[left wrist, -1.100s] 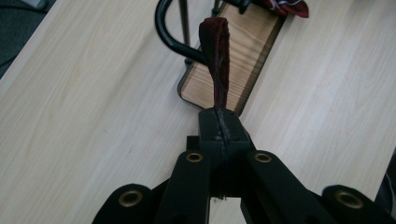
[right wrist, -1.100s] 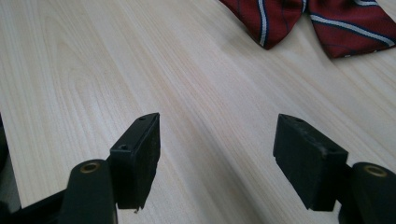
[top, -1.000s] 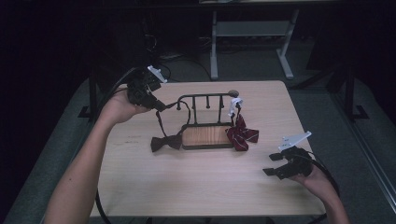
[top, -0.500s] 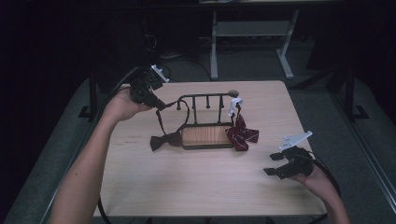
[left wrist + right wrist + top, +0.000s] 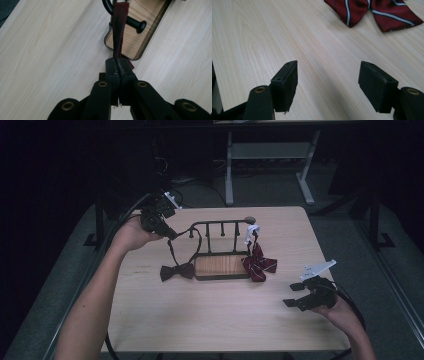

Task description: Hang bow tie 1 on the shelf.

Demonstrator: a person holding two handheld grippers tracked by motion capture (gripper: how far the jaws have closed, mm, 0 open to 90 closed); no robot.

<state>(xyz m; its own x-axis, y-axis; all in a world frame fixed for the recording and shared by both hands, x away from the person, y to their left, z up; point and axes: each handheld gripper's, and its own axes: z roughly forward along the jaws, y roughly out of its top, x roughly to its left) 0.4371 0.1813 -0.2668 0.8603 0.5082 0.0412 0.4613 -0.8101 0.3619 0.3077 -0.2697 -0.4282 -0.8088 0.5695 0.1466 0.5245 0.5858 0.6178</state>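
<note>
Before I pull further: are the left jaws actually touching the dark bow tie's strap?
Touching. The left gripper view shows the left gripper shut on the strap, pinched between its jaws.

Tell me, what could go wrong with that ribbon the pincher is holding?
The left gripper is shut on the dark red strap, which runs over the rack. A hard pull might tip the rack or drag it across the table. The dark bow tie lies beside the rack's wooden base and could snag on it. The thin strap might also slip from the jaws.
</note>
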